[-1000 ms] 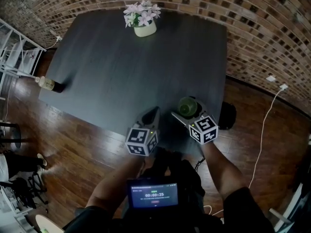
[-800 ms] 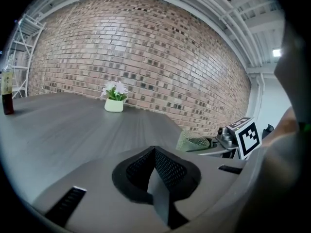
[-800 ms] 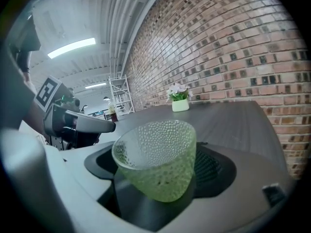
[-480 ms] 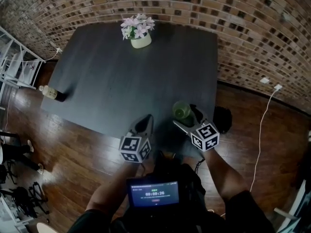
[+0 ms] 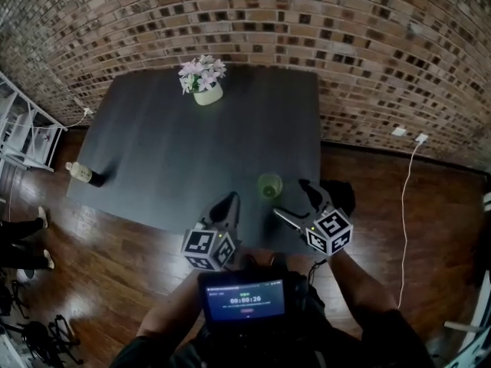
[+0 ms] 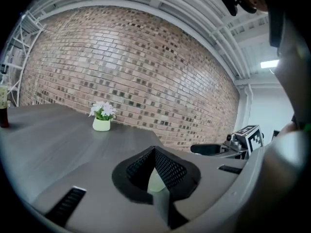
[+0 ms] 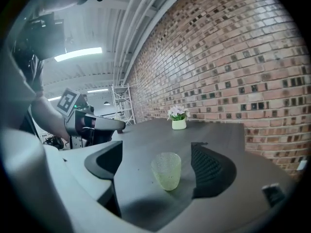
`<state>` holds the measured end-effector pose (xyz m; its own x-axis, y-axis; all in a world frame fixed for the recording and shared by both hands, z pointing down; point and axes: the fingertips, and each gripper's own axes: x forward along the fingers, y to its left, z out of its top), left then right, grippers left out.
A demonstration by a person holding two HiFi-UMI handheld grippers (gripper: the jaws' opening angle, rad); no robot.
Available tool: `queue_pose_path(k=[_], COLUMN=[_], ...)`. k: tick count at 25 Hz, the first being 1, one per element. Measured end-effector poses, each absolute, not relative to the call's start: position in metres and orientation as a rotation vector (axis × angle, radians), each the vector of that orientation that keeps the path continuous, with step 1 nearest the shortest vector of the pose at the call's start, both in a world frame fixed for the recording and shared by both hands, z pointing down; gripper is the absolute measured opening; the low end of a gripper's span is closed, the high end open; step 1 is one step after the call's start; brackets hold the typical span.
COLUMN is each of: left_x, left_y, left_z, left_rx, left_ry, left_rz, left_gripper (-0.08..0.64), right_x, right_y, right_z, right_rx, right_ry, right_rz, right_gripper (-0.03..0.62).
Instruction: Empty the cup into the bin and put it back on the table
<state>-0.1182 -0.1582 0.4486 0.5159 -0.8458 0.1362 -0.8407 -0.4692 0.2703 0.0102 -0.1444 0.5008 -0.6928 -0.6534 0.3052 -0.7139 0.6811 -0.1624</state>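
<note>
Green cup (image 5: pixel 269 185) stands upright by the near right corner of the dark surface (image 5: pixel 153 152) in the head view. Left gripper view: left claw (image 6: pixel 154 152) pressed together. Right gripper view: right claw (image 7: pixel 156 148) spread, the cup between its jaws, untouched.

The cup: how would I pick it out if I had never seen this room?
On the dark table by the brick wall, look at the near right corner. The cup stands upright there, just ahead of the open right tongs, untouched. It is pale green and see-through, unlike the white flower pot at the far edge and the bottle at the left.
</note>
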Motion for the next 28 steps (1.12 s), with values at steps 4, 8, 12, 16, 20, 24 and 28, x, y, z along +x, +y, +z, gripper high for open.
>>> queue_pose_path(k=[4,8,12,16,20,24,28], left_x=[-0.115,-0.12,-0.13,-0.138,-0.141,-0.137,-0.132], left_y=[-0.157,-0.159,-0.158,-0.149,-0.142,-0.141,-0.135], left_z=[0.434,0.408,0.388,0.379,0.369,0.355,0.344], left_rx=[2.495,2.52,2.539,2.549,2.551,2.56,2.603], left_ry=[-1.418,-1.446,-1.469,-1.496,-1.529,-1.52,-1.482], left_rz=[-0.044,-0.08,-0.123,-0.13,-0.111,-0.127,-0.165], left_gripper=[0.0,0.0,0.0,0.0,0.0,0.0,0.0], right_x=[0.019,0.026,0.034,0.04,0.048,0.05,0.049], right_y=[-0.136,-0.126,-0.117,-0.106,-0.098,-0.094,-0.093], right_z=[0.472,0.435,0.404,0.383,0.373,0.364,0.364], right_rx=[1.148,1.19,1.234,1.208,1.209,1.231,1.232], right_ry=[-2.704,-2.747,-2.787,-2.819,-2.811,-2.804,-2.799], right_rz=[0.386,0.347,0.304,0.294,0.287,0.222,0.26], right_gripper=[0.399,0.328,0.265,0.155,0.09,0.02,0.005])
